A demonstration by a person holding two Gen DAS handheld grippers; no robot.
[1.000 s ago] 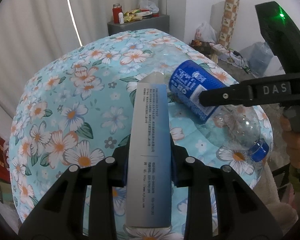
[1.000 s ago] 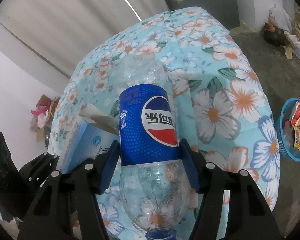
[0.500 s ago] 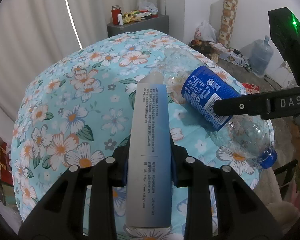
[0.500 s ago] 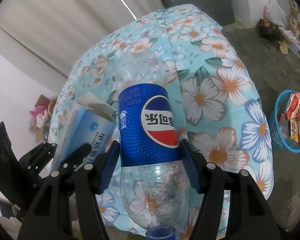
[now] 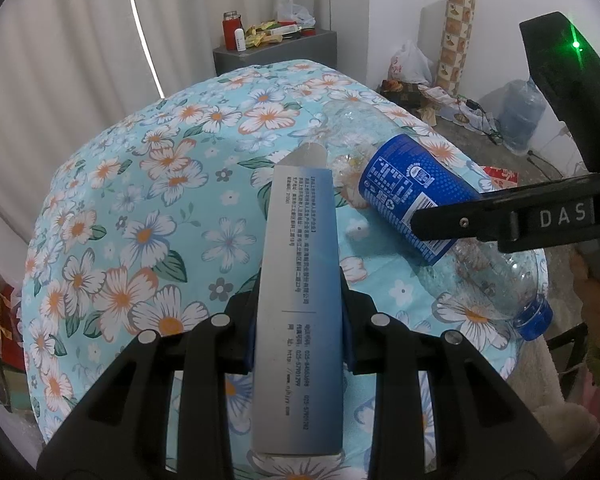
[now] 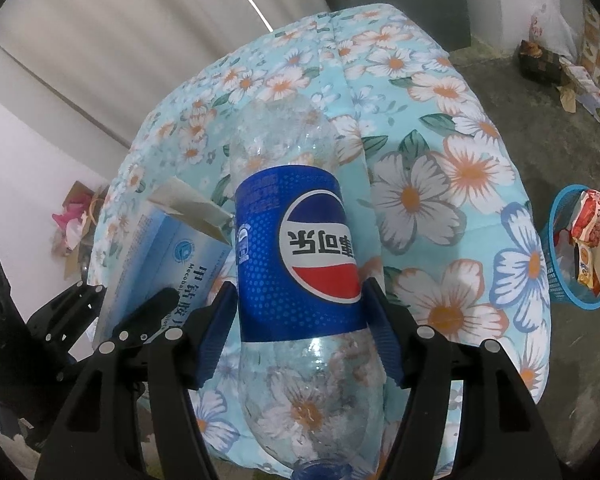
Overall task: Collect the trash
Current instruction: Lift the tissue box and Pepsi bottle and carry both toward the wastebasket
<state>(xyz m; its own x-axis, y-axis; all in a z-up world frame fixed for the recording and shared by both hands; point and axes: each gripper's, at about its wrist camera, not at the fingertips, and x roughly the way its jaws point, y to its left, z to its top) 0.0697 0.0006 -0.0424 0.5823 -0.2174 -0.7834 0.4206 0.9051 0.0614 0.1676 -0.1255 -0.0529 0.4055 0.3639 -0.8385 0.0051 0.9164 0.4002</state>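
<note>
We hold a blue-white carton (image 5: 300,312) clenched in our left gripper (image 5: 299,322). Our right gripper (image 6: 302,330), its jaws just opening a little, still presses the empty cola bottle (image 6: 298,264), above the flowered cloth (image 5: 140,216). A blue basket (image 6: 556,280) stands right.

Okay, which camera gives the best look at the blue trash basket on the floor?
The right wrist view. The blue basket sits at its right edge on the floor beside the flowered table, with snack wrappers showing inside. The left wrist view does not show the basket at all.
</note>
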